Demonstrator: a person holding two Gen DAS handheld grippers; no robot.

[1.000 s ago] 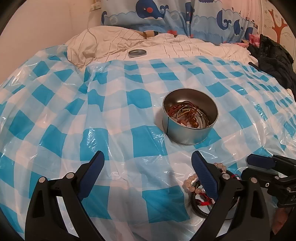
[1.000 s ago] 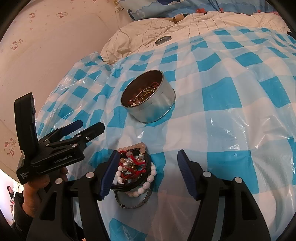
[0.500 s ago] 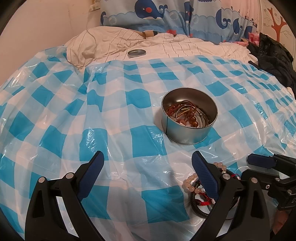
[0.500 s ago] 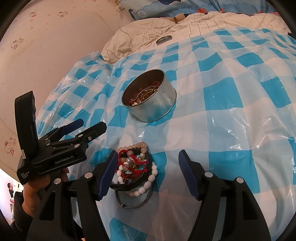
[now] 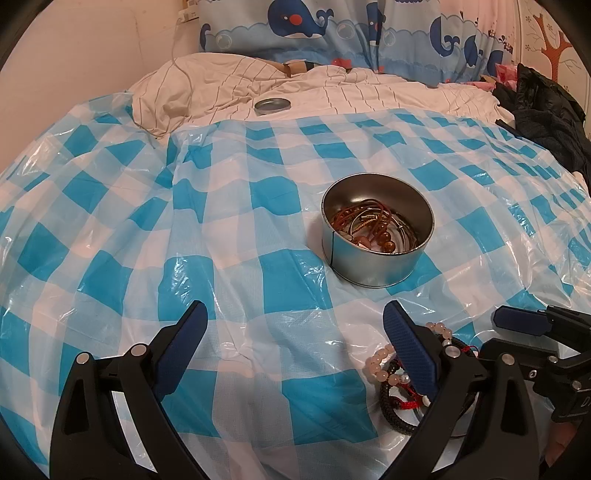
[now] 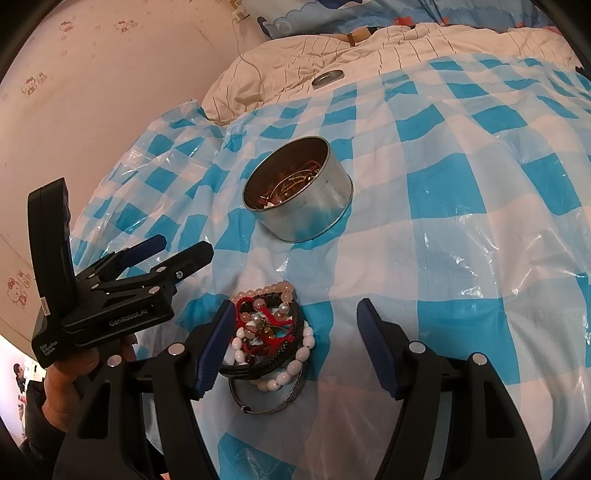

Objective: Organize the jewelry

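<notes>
The tin (image 5: 376,236) stands on the sheet (image 5: 184,221) with bracelets inside it. Nearer than the tin lies a pile of bracelets (image 6: 271,332) on the sheet — just beside the right gripper's (image 6: 295,332) left finger. Behind the tin, well apart, the lid (image 5: 272,106) rests on the bedding (image 5: 369,96) — before the pillow (image 5: 332,29).

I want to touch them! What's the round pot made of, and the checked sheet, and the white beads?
The round pot looks like bare metal: grey, dull shine, a seam down its side. The checked sheet looks like thin plastic: glossy, crinkly, partly see-through. The white beads are smooth and shiny, maybe plastic, glass or stone; the look alone cannot tell.
</notes>
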